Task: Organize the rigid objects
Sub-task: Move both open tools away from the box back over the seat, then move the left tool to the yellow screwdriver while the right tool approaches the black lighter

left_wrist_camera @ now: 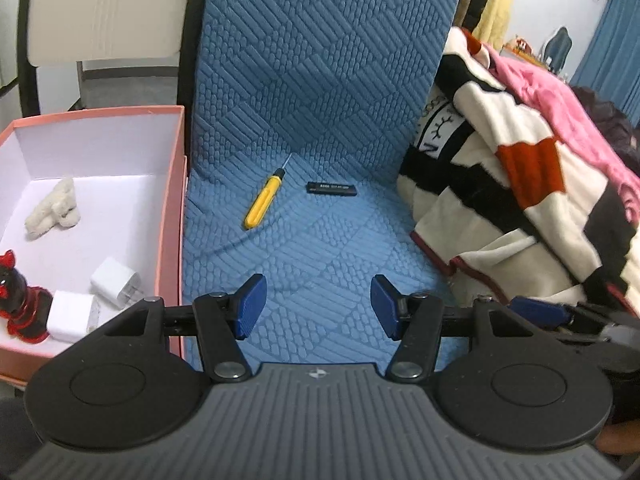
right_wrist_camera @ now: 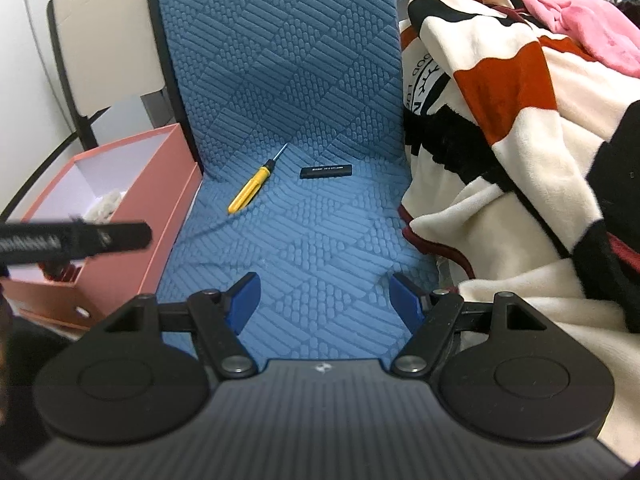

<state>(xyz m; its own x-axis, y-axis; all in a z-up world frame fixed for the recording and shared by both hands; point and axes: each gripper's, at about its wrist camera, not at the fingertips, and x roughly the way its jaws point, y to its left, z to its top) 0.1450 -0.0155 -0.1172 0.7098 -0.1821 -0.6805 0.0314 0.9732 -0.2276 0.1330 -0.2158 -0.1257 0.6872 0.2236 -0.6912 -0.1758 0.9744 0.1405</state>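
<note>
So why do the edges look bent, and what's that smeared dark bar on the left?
Both views come through fisheye lenses, so the pink box and chair frame curve. In the right wrist view, the bar is the left gripper, close to the lens and blurred.

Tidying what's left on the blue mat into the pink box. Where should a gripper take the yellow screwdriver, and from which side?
Probably across the middle of the yellow screwdriver's handle, coming from above. It lies flat and diagonal on the blue mat, thin tip pointing away, so jaws should turn crosswise to it. The handle is its widest part; the tip is too thin.
</note>
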